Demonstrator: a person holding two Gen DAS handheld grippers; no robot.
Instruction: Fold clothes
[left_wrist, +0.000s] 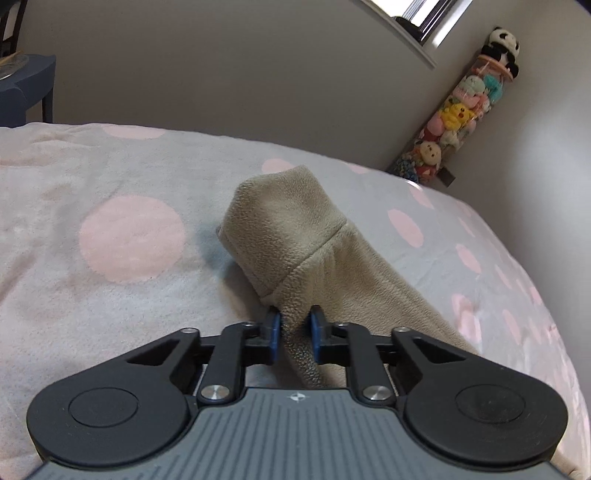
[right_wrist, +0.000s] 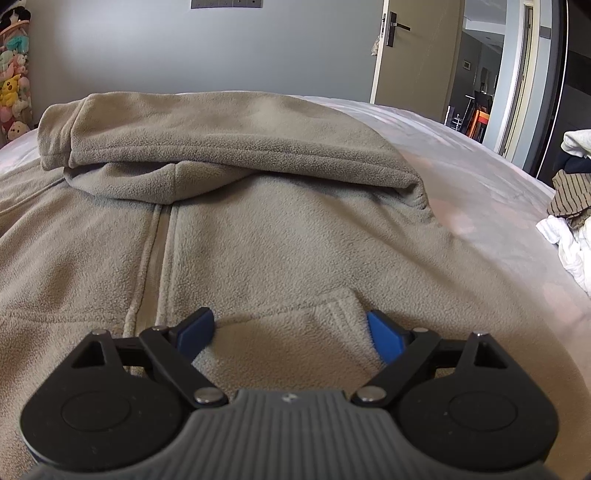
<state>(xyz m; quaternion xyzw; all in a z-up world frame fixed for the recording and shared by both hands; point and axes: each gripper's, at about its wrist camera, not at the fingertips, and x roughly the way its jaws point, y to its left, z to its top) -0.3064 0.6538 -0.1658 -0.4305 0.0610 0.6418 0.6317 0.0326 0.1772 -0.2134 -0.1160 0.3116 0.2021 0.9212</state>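
A beige fleece hoodie (right_wrist: 258, 229) lies spread front-up on the bed, its zip running down the middle and its hood folded flat at the far end. My right gripper (right_wrist: 291, 332) is open, its blue pads (right_wrist: 384, 336) resting on the hoodie's front by a pocket opening. In the left wrist view my left gripper (left_wrist: 294, 325) is shut on a fold of the hoodie's sleeve (left_wrist: 295, 236), just behind the cuff, and holds it lifted above the bedspread.
The bed has a grey blanket with pink dots (left_wrist: 129, 236). A clear tube of plush toys (left_wrist: 458, 110) stands in the corner. A pile of other clothes (right_wrist: 572, 206) lies at the bed's right edge. An open door (right_wrist: 413, 51) is beyond.
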